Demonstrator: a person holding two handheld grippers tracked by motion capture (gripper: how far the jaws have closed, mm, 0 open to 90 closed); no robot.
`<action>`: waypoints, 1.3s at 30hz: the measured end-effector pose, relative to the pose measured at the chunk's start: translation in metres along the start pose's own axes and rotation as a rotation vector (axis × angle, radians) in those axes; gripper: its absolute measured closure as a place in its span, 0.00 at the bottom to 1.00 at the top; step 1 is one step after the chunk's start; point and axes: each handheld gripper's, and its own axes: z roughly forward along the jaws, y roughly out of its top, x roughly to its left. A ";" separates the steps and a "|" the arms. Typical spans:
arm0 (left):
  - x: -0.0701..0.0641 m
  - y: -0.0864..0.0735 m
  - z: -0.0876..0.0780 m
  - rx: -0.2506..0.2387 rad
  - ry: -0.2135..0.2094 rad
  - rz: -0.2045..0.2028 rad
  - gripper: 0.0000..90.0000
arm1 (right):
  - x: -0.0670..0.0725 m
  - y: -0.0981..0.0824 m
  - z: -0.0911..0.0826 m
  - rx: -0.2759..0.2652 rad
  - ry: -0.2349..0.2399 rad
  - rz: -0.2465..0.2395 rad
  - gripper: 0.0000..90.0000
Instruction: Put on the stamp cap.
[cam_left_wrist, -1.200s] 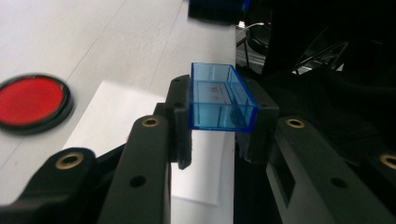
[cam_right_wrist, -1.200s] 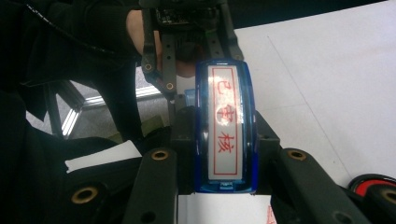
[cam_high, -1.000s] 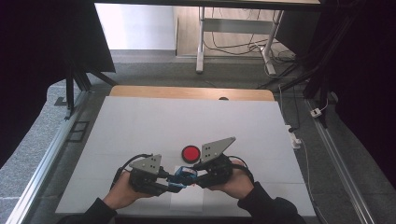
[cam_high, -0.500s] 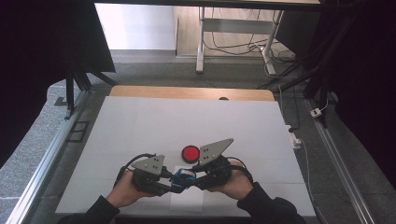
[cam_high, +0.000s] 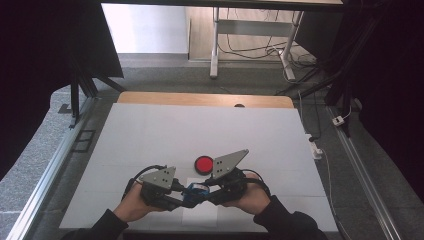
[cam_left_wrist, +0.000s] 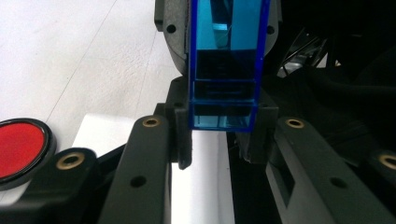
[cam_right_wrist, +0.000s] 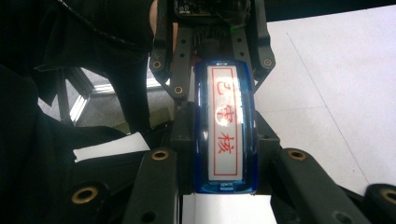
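Nothing has shifted since the earlier frames: both hands sit in the same spot near the front edge of the table, and the red disc has kept its place just beyond them.

The white table (cam_high: 150, 135) spreads across the middle of the high view, with a wooden strip along its far edge. At its near edge a small white sheet (cam_high: 200, 212) lies under the meeting point of the two tools.

The left gripper (cam_high: 176, 197) comes in from the lower left, held in the person's left hand (cam_high: 131, 206), its grey three-cornered plate on top. The right gripper (cam_high: 207, 192) comes in from the lower right in the right hand (cam_high: 255, 196), its plate tilted up toward the disc. The two point at each other, tips nearly meeting.

Between them is the blue stamp (cam_high: 194, 190), a translucent blue block held just above the sheet (one face carries a white label with red characters, seen in the right gripper view (cam_right_wrist: 225, 126)). Each gripper is clamped on it from its own end: in the left gripper view the black pads press both sides of the blue body (cam_left_wrist: 224, 88), and in the right gripper view the jaws close on its sides likewise.

The red disc (cam_high: 203, 164), black-rimmed, rests on the table just behind the grippers, apart from the stamp.
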 end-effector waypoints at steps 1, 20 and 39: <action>0.000 0.000 0.000 -0.003 0.000 0.002 0.76 | 0.000 0.000 0.000 -0.001 0.001 0.003 0.78; 0.000 -0.001 -0.002 0.008 -0.005 0.007 0.77 | 0.001 -0.003 0.003 -0.021 -0.001 0.004 0.78; 0.001 -0.002 0.000 0.016 0.006 -0.019 0.75 | 0.002 -0.003 0.004 -0.004 -0.019 0.005 0.78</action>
